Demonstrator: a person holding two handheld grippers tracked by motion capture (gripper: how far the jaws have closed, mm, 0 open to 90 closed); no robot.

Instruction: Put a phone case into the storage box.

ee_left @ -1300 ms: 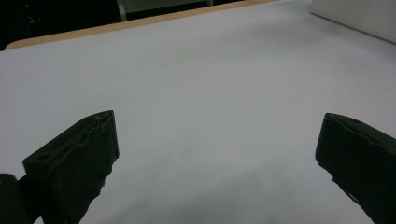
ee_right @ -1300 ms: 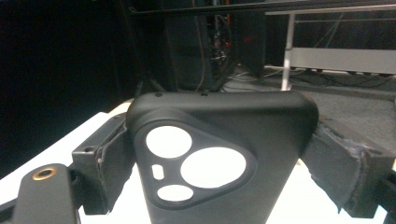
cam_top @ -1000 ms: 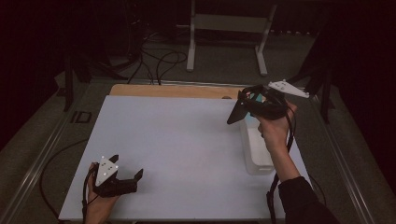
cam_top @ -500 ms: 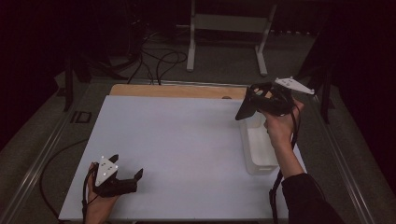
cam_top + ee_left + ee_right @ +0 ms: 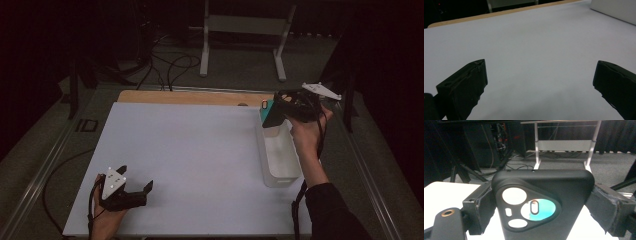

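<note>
My right gripper [image 5: 274, 111] is held in the air over the far end of a white rectangular bin [image 5: 281, 165] at the table's right side. It is shut on a black phone case [image 5: 541, 202] with a three-cornered camera cutout and a teal inside [image 5: 268, 109]. In the right gripper view the jaws press on the case's two sides. My left gripper [image 5: 135, 179] rests on the white tabletop [image 5: 190, 150] near the front left corner, held by a hand. It is open, with bare table between its fingers [image 5: 464, 85].
A wooden strip [image 5: 190, 97] runs along the table's far edge. Behind it on the dark floor are a white metal stand [image 5: 240, 30] and cables [image 5: 170, 65]. The bin's corner [image 5: 616, 10] appears far off in the left gripper view.
My right hand has drifted a little to the right with the case and turned it, so its teal side now faces the high view. The left gripper has not moved.
</note>
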